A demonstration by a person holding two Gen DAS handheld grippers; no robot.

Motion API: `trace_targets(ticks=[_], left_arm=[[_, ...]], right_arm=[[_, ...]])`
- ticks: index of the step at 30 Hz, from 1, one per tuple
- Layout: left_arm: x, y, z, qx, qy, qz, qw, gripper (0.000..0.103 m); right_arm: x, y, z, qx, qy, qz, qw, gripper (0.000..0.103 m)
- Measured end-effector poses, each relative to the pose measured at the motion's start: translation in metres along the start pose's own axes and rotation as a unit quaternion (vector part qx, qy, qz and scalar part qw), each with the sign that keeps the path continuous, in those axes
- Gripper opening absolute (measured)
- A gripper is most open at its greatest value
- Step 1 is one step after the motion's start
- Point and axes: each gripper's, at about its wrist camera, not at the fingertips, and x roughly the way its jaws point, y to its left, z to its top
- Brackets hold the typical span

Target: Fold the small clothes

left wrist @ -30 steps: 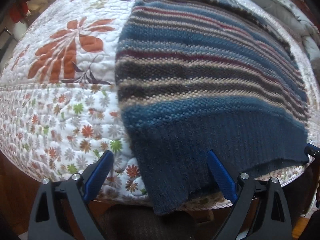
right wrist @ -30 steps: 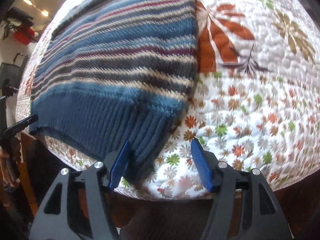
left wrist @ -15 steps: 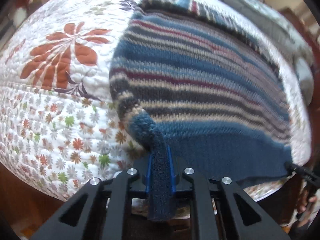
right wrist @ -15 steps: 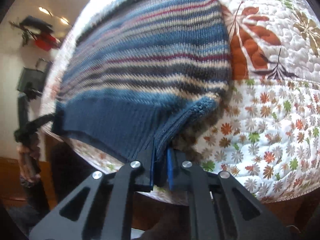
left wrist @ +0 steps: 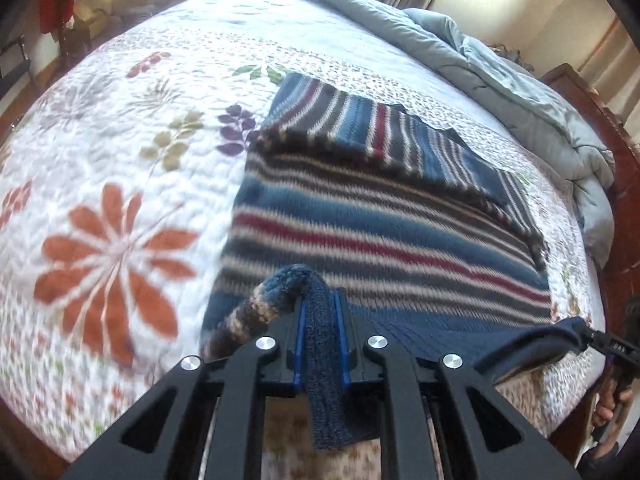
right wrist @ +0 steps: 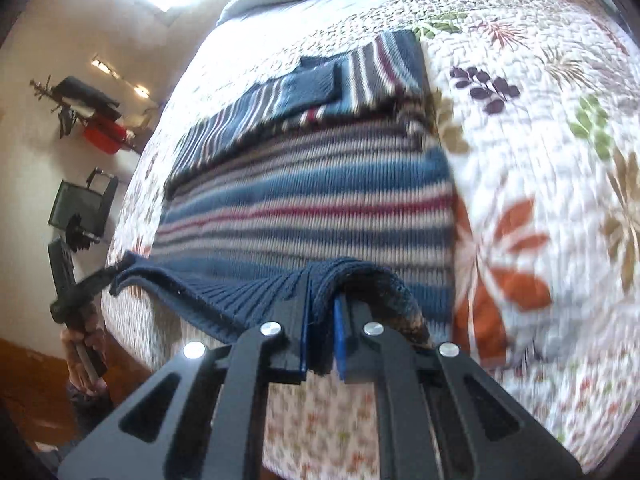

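Observation:
A blue, red and cream striped knitted sweater (left wrist: 384, 216) lies on the quilted bed, its sleeves folded across the far end (left wrist: 404, 140). My left gripper (left wrist: 320, 344) is shut on the left corner of the dark blue ribbed hem and holds it lifted off the quilt. My right gripper (right wrist: 322, 336) is shut on the right corner of the same hem (right wrist: 248, 292), also lifted. The sweater also shows in the right wrist view (right wrist: 312, 200). Each gripper shows at the edge of the other's view, the right one (left wrist: 600, 344) and the left one (right wrist: 80, 292).
A white floral quilt (left wrist: 112, 208) covers the bed. A grey-blue duvet (left wrist: 500, 76) is bunched along the far side. A wooden bed frame (left wrist: 624, 208) runs on the right. Wall-mounted items (right wrist: 88, 116) and wooden floor (right wrist: 36, 372) lie to the left.
Both grippers closed on the hem corners from open, then lifted the hem off the quilt and rose, so more of the bed and the folded sleeves are in view.

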Motion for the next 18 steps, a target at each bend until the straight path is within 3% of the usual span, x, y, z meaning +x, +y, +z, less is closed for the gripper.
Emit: trace_targets(ticks=[5, 10, 12, 13, 14, 15, 16, 18], left_arm=[[0.047, 0.008, 0.024, -0.012, 0.028, 0.006, 0.9995, 0.018], [0.066, 0.021, 0.03, -0.033, 0.047, -0.022, 0.9981, 0.022], [0.056, 0.031, 0.032, -0.055, 0.05, -0.05, 0.996, 0.032], [0.048, 0.037, 0.034, -0.071, 0.043, -0.062, 0.9946, 0.038], [0.039, 0.042, 0.035, -0.08, 0.03, -0.06, 0.9945, 0.056], [0.023, 0.046, 0.037, -0.087, 0.003, -0.035, 0.9956, 0.073], [0.006, 0.049, 0.039, -0.083, -0.03, -0.003, 0.9961, 0.077], [-0.014, 0.047, 0.041, -0.061, -0.064, 0.026, 0.9957, 0.078]], right_arm=[[0.044, -0.023, 0.042, 0.035, 0.016, -0.004, 0.999, 0.012], [0.069, -0.049, 0.05, 0.079, 0.04, 0.021, 0.996, 0.021], [0.062, -0.054, 0.048, 0.084, 0.033, 0.037, 0.995, 0.029], [0.056, -0.056, 0.047, 0.082, 0.028, 0.041, 0.995, 0.052], [0.048, -0.056, 0.045, 0.078, 0.017, 0.029, 0.996, 0.081], [0.036, -0.055, 0.045, 0.065, -0.004, -0.006, 0.998, 0.085], [0.024, -0.052, 0.045, 0.046, -0.021, -0.036, 0.998, 0.082], [0.012, -0.047, 0.044, 0.029, -0.032, -0.053, 0.998, 0.078]])
